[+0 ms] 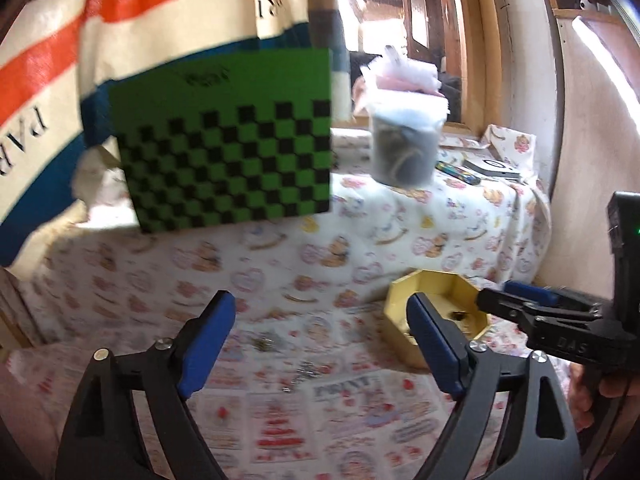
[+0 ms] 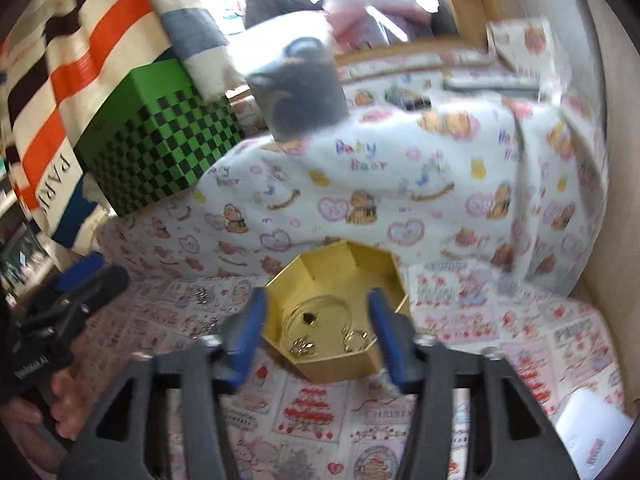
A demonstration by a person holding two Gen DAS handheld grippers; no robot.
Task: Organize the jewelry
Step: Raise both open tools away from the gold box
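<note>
Hovering my right claw (image 2: 316, 336) wide over the gold box (image 2: 340, 280) (some pieces inside), loose jewelry (image 2: 202, 296) remains leftward on cloth.

The left gripper (image 1: 320, 336) gapes wide at lower centre. A gold octagonal cardboard box (image 1: 438, 312) sits lower right, the right gripper (image 1: 494, 300) over it.

The white blanket (image 2: 400, 168) reads "Baby Bear". The printed cloth (image 2: 384, 416) under it shows "CHRIS", cut off by the right gripper (image 2: 316, 340), whose black body is marked "DAS". The striped bag (image 2: 52, 176) at the left edge reads "PARI".
</note>
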